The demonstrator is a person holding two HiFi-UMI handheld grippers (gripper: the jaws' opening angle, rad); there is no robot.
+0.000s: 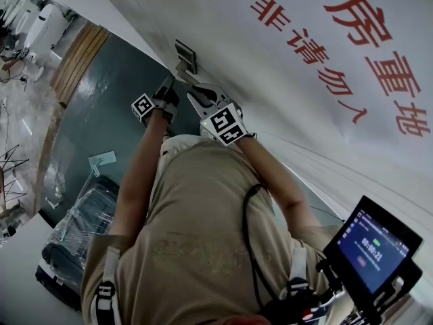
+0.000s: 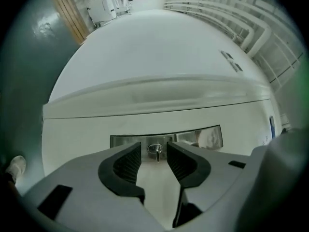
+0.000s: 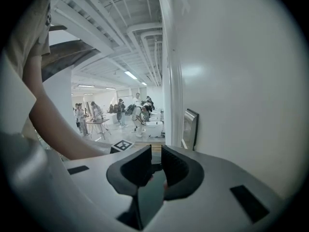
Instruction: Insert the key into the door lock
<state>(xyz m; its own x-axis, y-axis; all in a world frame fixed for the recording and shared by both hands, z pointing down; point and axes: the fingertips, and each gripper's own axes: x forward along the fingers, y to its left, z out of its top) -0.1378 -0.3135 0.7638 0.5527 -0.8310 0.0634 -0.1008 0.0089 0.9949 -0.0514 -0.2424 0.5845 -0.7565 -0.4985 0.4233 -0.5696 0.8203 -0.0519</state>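
A steel lock plate is set in the white door. A small silver key sticks out of its keyhole. My left gripper points level at the plate and is open, with the key showing in the gap ahead of its pads and apart from them. In the head view the left gripper and right gripper hang side by side just below the lock plate. My right gripper has a narrow gap with nothing between its pads, and the lock plate lies edge-on to its right.
The door bears red characters and fills the right of the head view. Grey floor with a wooden strip lies to the left, with a wrapped bundle on it. A screen device sits at lower right. Several people stand far off.
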